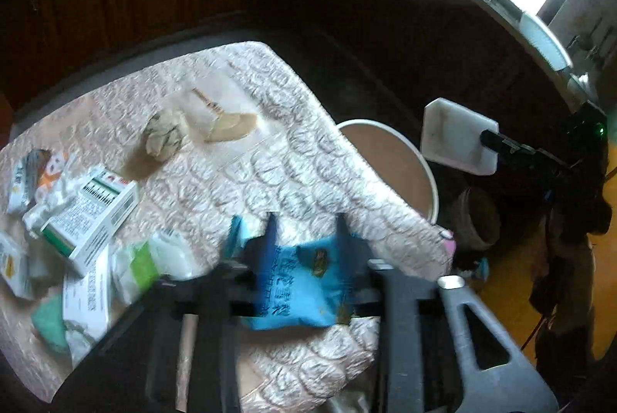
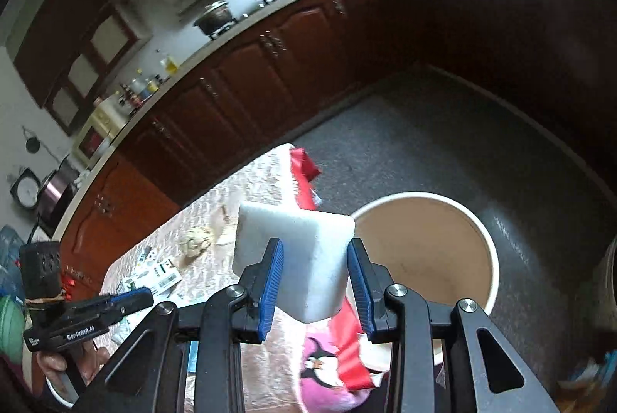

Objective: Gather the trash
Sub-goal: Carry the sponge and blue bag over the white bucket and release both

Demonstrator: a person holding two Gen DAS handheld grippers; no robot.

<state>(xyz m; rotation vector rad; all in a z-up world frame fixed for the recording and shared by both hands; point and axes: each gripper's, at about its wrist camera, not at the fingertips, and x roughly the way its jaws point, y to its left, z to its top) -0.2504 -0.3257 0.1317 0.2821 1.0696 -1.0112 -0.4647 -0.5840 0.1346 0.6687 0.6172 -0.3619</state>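
In the left wrist view my left gripper (image 1: 306,220) hangs over the quilted tablecloth (image 1: 270,150), jaws apart. A blue snack packet (image 1: 297,282) lies spread under and between its fingers, wider than the gap; I see no pad pressing on it. My right gripper (image 2: 315,245) is shut on a white foam block (image 2: 297,258), held above the table's edge just left of the round bin (image 2: 482,231). From the left wrist view the block (image 1: 455,139) hangs beyond the bin (image 1: 432,177). The left gripper (image 2: 142,297) shows at the lower left.
On the cloth lie a crumpled paper ball (image 1: 164,139), a tan scrap (image 1: 231,127), medicine boxes (image 1: 88,216) and a green-white packet (image 1: 142,266). A red wrapper (image 2: 304,174) and a pink penguin item (image 2: 327,374) lie near the edge. A small pot (image 1: 476,220) stands on the floor.
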